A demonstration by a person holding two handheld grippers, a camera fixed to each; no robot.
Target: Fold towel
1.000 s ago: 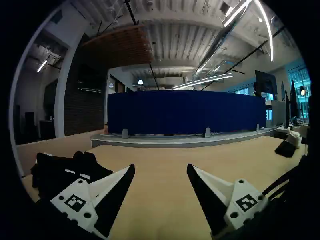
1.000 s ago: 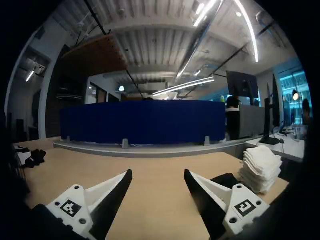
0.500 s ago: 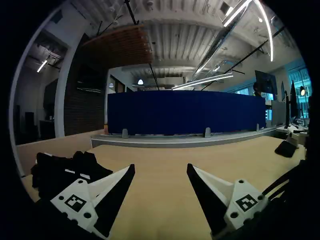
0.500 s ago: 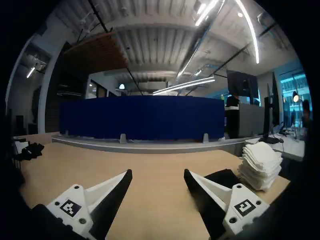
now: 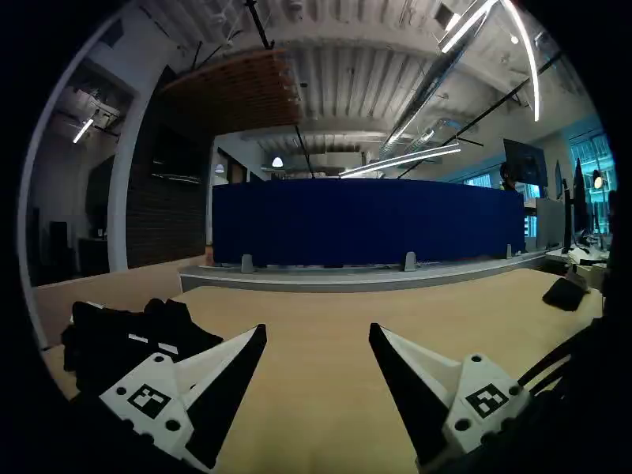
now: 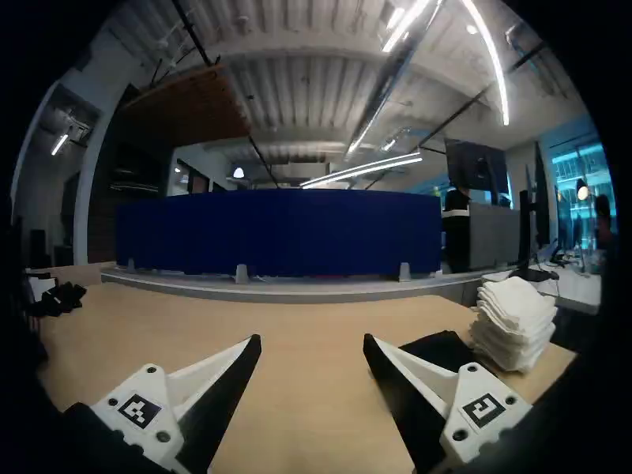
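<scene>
Left tool [image 5: 317, 326] wide open, empty, over the light wooden desk [image 5: 316, 304], facing the blue fabric divider panel [image 5: 363, 221]. Right tool [image 6: 312, 337] likewise wide, holding nothing. Stack of folded white towels [image 6: 515, 322] sits before the divider's right end, with a flat black cloth [image 6: 430, 346] just beside it. Crumpled black cloth pile [image 5: 118, 336] lies before the divider's left end.

No legible text or numbers anywhere
</scene>
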